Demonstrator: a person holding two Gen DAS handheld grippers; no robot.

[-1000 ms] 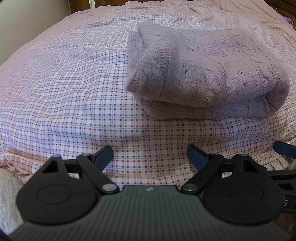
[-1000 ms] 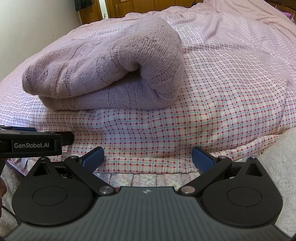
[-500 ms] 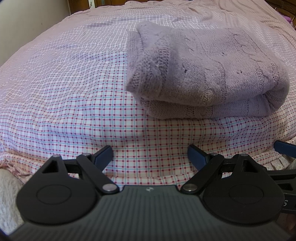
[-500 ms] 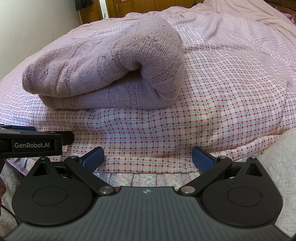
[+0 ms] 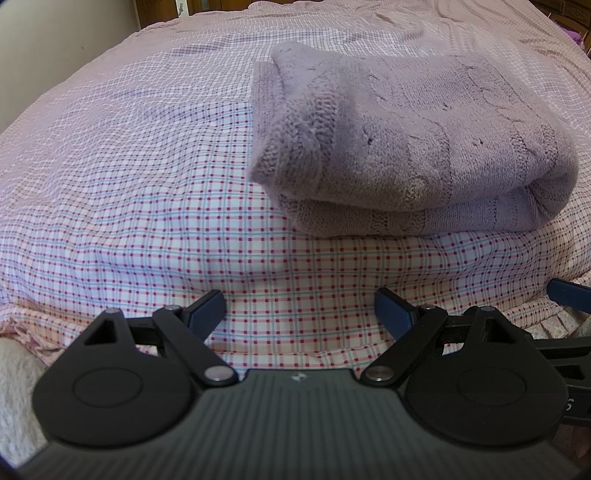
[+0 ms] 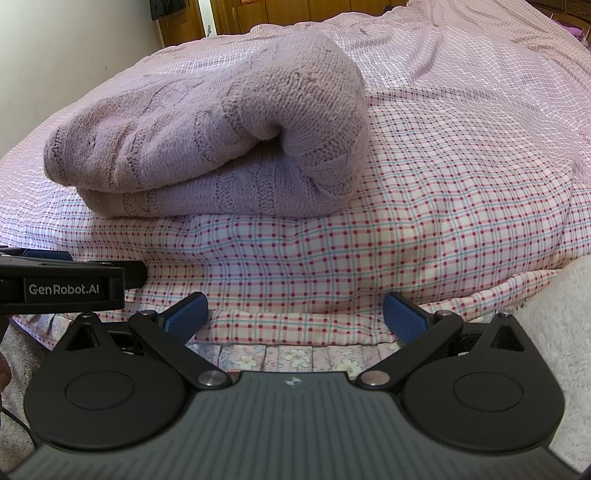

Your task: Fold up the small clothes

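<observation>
A lilac knitted sweater (image 5: 413,144) lies folded in a thick bundle on the checked bedspread (image 5: 147,192). In the right wrist view the same sweater (image 6: 207,147) sits up and to the left. My left gripper (image 5: 299,310) stands open near the bed's front edge, well short of the sweater, nothing between its blue pads (image 5: 391,314). My right gripper (image 6: 295,317) is open too, over the bed's edge, with nothing in it. The left gripper's body (image 6: 62,288) shows at the left of the right wrist view.
The bedspread (image 6: 461,177) stretches wide to the right and far behind the sweater. A floral frill (image 6: 295,356) hangs at the bed's front edge. White fluffy fabric (image 6: 557,332) lies at the lower right. A pale wall (image 6: 66,55) and wooden furniture (image 6: 280,14) stand behind.
</observation>
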